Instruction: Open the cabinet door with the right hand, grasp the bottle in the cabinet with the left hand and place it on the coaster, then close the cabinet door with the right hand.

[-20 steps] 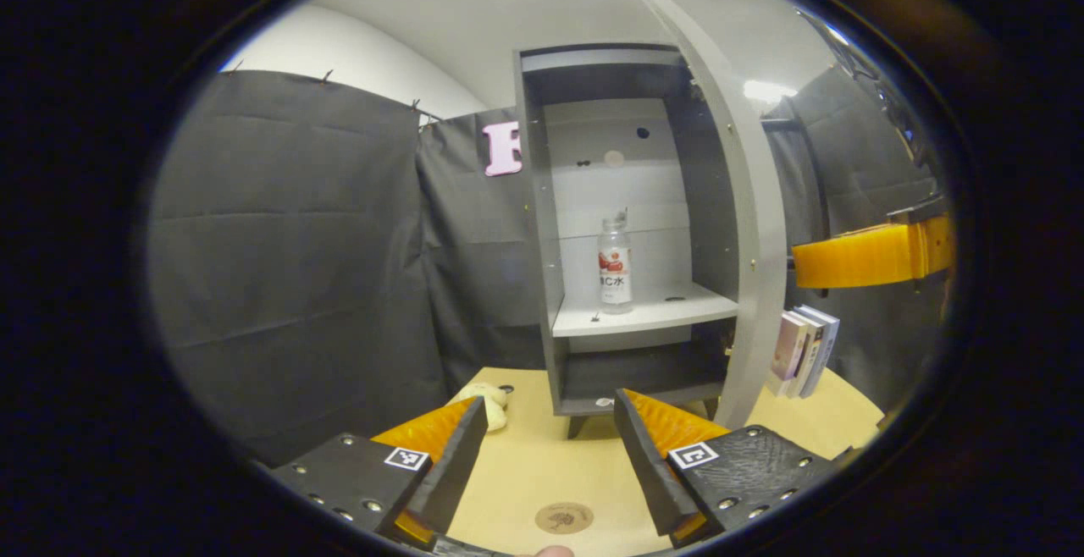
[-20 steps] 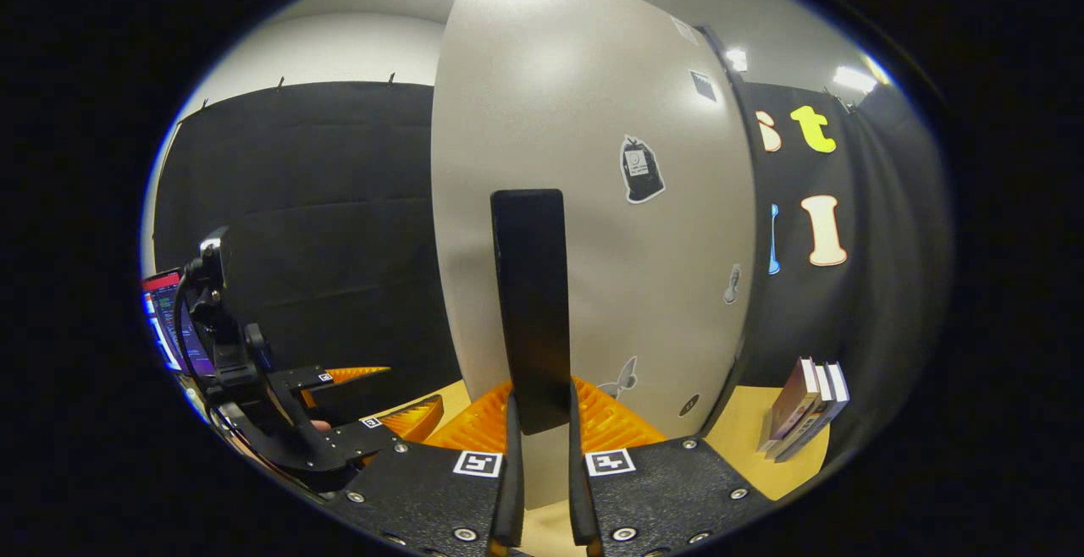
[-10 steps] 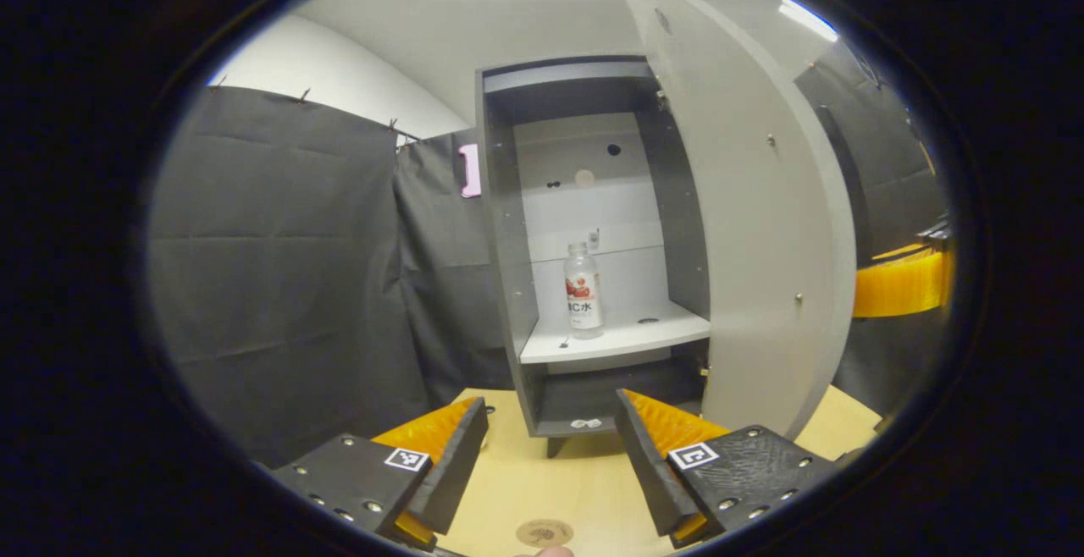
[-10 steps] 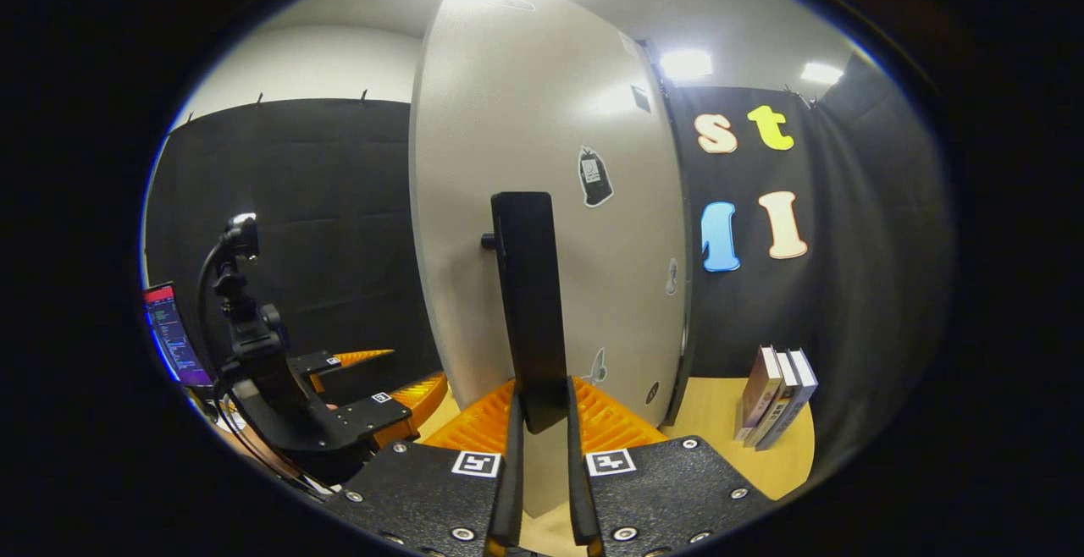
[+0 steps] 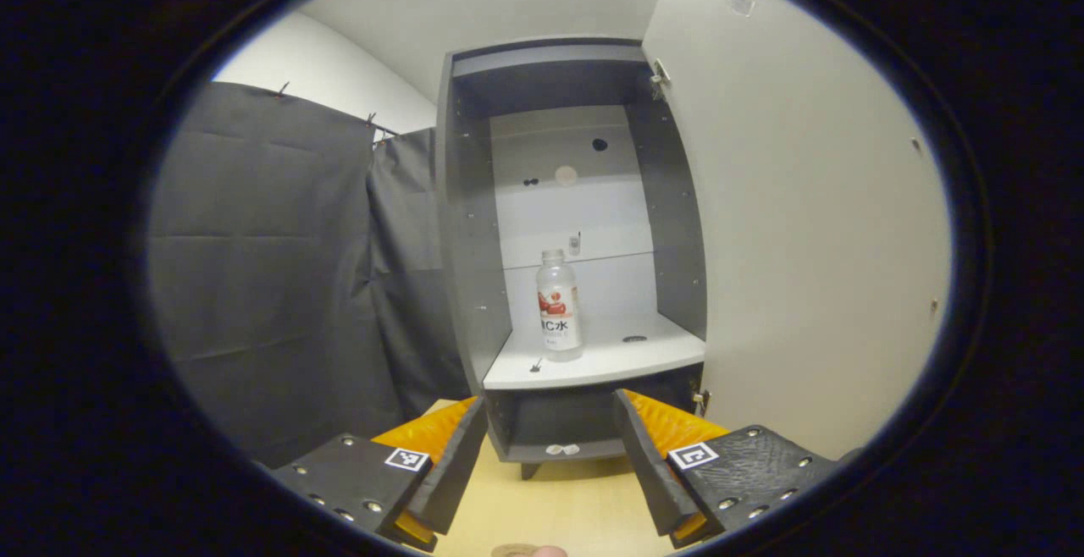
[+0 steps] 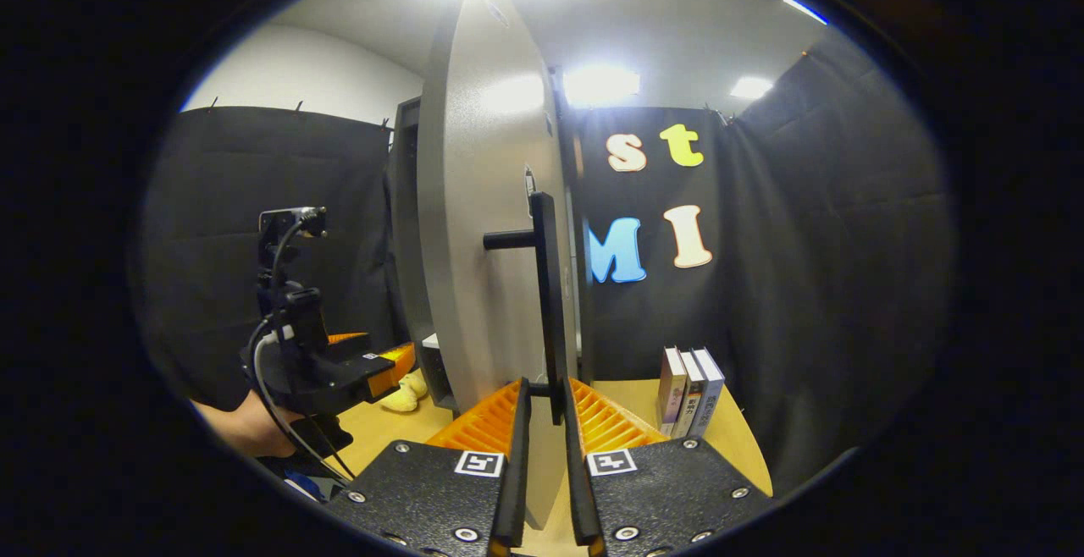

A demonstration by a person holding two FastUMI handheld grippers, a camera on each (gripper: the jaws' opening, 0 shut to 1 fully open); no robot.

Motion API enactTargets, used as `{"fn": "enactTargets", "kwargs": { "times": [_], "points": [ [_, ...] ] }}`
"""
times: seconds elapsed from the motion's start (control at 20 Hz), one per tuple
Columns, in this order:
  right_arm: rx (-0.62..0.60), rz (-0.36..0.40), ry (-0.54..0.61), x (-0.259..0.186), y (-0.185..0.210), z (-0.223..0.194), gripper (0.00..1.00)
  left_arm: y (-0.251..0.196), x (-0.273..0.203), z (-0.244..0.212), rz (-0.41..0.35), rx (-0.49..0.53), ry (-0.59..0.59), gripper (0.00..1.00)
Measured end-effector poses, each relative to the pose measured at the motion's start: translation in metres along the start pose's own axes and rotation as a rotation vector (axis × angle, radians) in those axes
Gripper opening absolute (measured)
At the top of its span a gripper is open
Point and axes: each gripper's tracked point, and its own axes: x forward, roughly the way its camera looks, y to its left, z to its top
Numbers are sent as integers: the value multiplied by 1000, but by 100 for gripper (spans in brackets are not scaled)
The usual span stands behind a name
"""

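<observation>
Inside the open cabinet (image 5: 474, 286), a bottle (image 5: 558, 307) stood upright on the shelf (image 5: 593, 362).
From the left gripper view, the left gripper (image 5: 549, 455) gaped wide, well short of it; reaching in seemed next. From the right gripper view, the right gripper (image 6: 543, 472) pinched the door (image 6: 487, 227) handle (image 6: 546, 303).

The tall dark-grey cabinet (image 5: 474, 286) stands open, its pale grey door (image 5: 804, 227) swung wide to the right; a clear plastic bottle with a red-and-white label (image 5: 559, 307) stands upright on the pale shelf (image 5: 593, 358), towards its left side. The left gripper (image 5: 550, 468) sits low in the foreground, its fingers spread apart with nothing between them, above the light wooden tabletop (image 5: 559, 510); black cloth (image 5: 279, 269) hangs to the cabinet's left.
</observation>
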Motion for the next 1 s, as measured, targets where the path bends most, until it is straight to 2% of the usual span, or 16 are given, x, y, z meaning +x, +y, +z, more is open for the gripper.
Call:
{"fn": "enactTargets", "kwargs": {
  "times": [0.2, 0.4, 0.45, 0.55, 0.6, 0.65, 0.7, 0.8, 0.85, 1.0],
  "points": [
    [-9, -98, -11, -7, -27, 7, 29, -4, 77, -3, -26, 25, -10, 87],
    [3, -182, -76, -8, -49, 19, 63, -9, 139, 1, -49, 42, -35, 86],
    [9, -209, -112, -11, -54, 26, 77, -9, 152, 2, -52, 43, -43, 87],
    [28, -254, -159, -17, -65, 33, 88, -6, 182, 3, -56, 49, -57, 86],
    [38, -301, -175, -30, -72, 34, 93, -7, 196, 0, -63, 47, -58, 86],
    [38, -384, -181, -35, -87, 35, 97, -6, 208, -3, -65, 47, -52, 86],
    [45, -454, -213, -42, -106, 38, 96, -6, 218, -6, -71, 44, -48, 89],
    [91, -594, -279, -53, -140, 43, 96, -6, 240, -9, -70, 46, -55, 87],
    [128, -641, -276, -54, -147, 36, 96, -7, 249, -11, -75, 47, -57, 86],
    [182, -710, -205, -41, -157, 8, 95, -8, 274, -19, -85, 51, -47, 86]
  ]
}}
